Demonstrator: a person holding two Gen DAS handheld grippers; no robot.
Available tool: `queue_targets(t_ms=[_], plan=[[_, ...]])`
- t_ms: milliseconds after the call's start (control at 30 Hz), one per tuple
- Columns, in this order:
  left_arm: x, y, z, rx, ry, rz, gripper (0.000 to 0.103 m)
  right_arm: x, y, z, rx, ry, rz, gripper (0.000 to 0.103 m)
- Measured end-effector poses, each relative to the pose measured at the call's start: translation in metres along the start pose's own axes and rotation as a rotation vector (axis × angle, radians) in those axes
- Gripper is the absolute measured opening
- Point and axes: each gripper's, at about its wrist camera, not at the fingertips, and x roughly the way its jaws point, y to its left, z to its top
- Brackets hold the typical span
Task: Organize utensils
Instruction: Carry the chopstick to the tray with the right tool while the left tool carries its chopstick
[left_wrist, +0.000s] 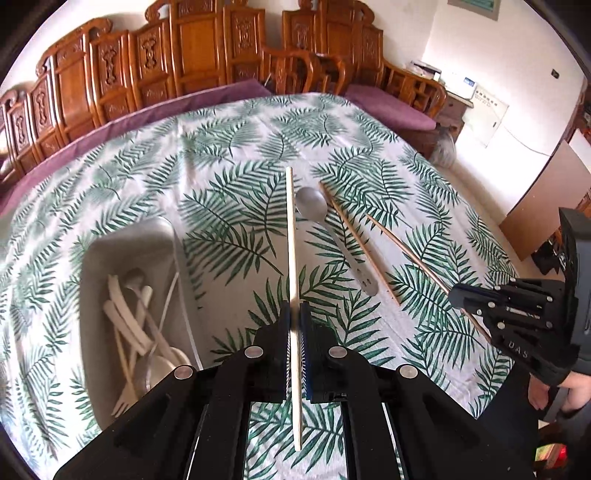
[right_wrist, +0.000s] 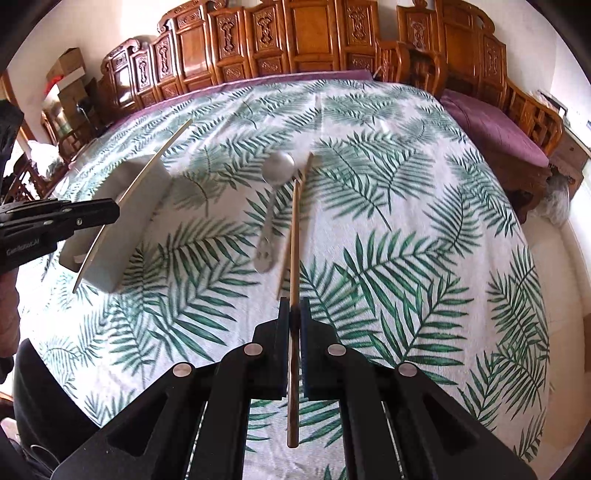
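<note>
My left gripper (left_wrist: 295, 314) is shut on a pale chopstick (left_wrist: 291, 240), held above the leaf-print tablecloth. To its left stands a grey bin (left_wrist: 129, 232) holding several white utensils (left_wrist: 136, 325). A metal spoon (left_wrist: 321, 221) and a brown chopstick (left_wrist: 358, 243) lie on the cloth ahead. My right gripper (right_wrist: 294, 310) is shut on a second brown chopstick (right_wrist: 294, 240), lifted over the spoon (right_wrist: 273, 192) and the lying chopstick (right_wrist: 306, 173). The right wrist view shows the left gripper (right_wrist: 114, 210) holding the pale chopstick (right_wrist: 147, 170) over the bin (right_wrist: 136, 221).
Carved wooden benches (left_wrist: 184, 55) with purple cushions (right_wrist: 498, 129) stand behind and to the right of the table. The tablecloth (right_wrist: 406, 221) spreads wide on the right. A person's hand (left_wrist: 569, 387) holds the right gripper at the edge.
</note>
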Motion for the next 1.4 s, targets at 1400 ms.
queue_targets(t_ms=[1400], plan=[[-0.029,0.135,-0.032,-0.196,-0.025,0.122,0.004,-0.007,0.131,0.042,-0.227,-0.030,0.069,0.006]])
